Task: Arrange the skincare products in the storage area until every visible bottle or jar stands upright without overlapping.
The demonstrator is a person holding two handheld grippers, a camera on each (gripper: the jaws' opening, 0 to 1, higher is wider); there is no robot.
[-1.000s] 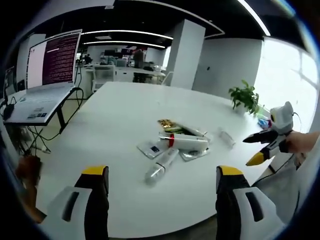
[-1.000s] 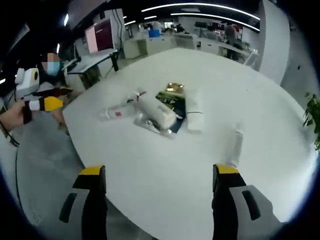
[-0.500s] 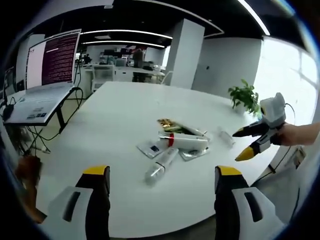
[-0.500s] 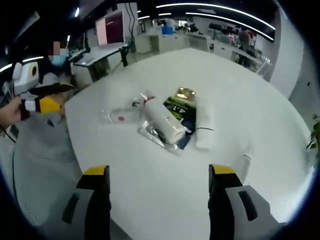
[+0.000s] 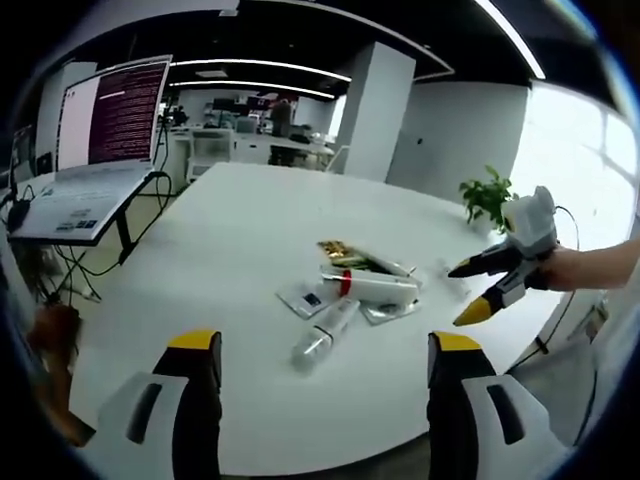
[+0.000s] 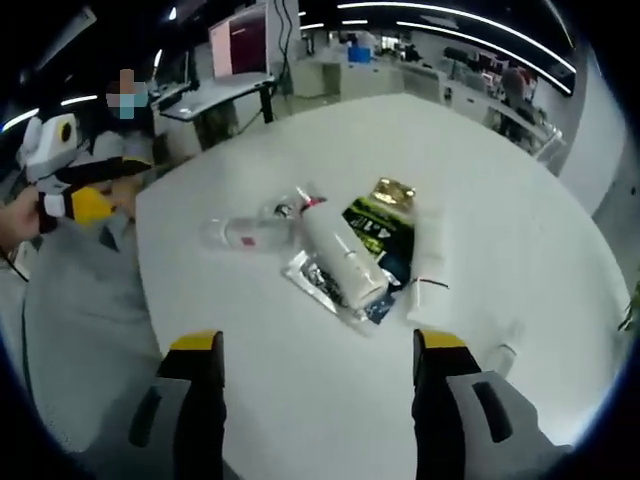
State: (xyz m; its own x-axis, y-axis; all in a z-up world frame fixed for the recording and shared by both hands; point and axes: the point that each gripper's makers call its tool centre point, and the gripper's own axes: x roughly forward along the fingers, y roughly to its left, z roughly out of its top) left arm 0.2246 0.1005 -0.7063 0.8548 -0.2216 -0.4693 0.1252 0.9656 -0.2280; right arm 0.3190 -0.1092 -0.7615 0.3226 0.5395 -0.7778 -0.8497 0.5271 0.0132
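Several skincare items lie in a heap on the white table (image 5: pixel 230 230): a white tube with a red band (image 5: pixel 372 287), a clear bottle (image 5: pixel 322 330) on its side, a flat sachet (image 5: pixel 303 297) and a green-gold packet (image 5: pixel 345 252). My left gripper (image 5: pixel 323 345) is open, short of the table's near edge. My right gripper (image 5: pixel 457 296) hangs open over the table's right side, near a small clear bottle (image 5: pixel 445 272). In the right gripper view the tube (image 6: pixel 342 255), clear bottle (image 6: pixel 243 233), packet (image 6: pixel 380 215) and another white tube (image 6: pixel 428 270) lie flat ahead of my open right gripper (image 6: pixel 317 345).
A laptop (image 5: pixel 100 150) stands on a side desk at the left, with cables hanging. A potted plant (image 5: pixel 488 195) sits at the table's far right. A person's grey sleeve (image 6: pixel 80 300) and my left gripper (image 6: pixel 60 190) show left of the table (image 6: pixel 500 180).
My right gripper has moved in over the table toward the heap, so the products look larger and nearer in its view. The left gripper has barely moved. The products lie as before.
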